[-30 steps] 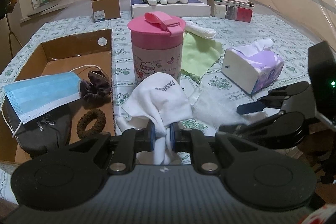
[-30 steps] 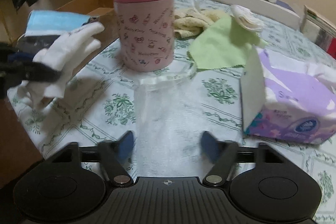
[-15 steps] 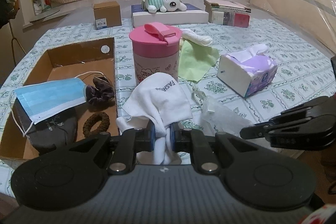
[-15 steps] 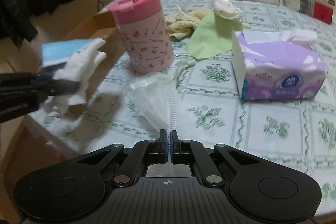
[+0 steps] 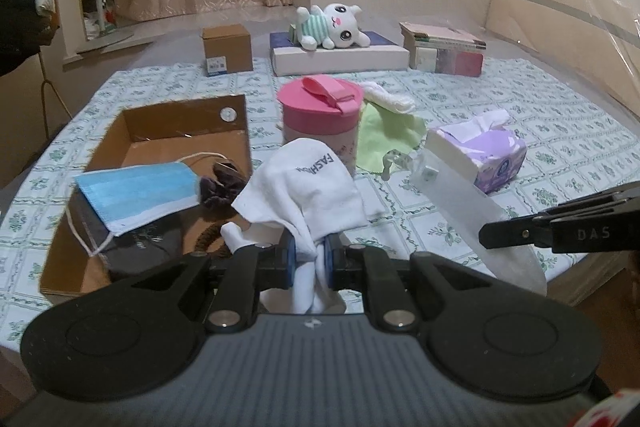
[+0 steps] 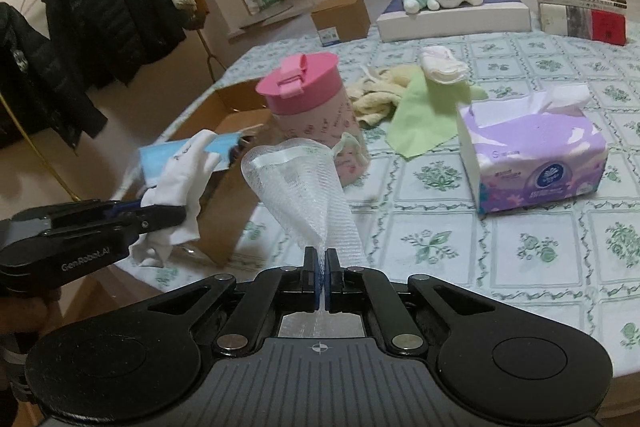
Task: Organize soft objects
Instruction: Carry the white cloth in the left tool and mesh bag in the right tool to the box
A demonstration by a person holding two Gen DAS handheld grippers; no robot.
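A: Left gripper (image 5: 308, 259) pinching a white sock (image 5: 308, 183), bunched between the pads, hanging just right of the cardboard box (image 5: 184, 119) and above the table edge.

B: Right gripper (image 6: 322, 275) pressed tight on a thin white mesh bag (image 6: 304, 187), lifted clear of the tablecloth (image 6: 520, 227), well right of the box, in front of the pink cup (image 6: 312, 107).

A: Already in the box: blue face mask (image 5: 136, 191), dark scrunchie (image 5: 218, 185). Looks like sock next.

B: Best carried high over the near wall of the box, then lowered onto bare cardboard behind the mask. Released low, not flung.

A: Mesh probably to follow. Worth keeping it off the cup lid, easy to snag. Green cloth (image 6: 424, 111) and tissue pack (image 6: 532, 155) far from the box, untouched.

B: One gripper into the box at a time, to avoid clashing.
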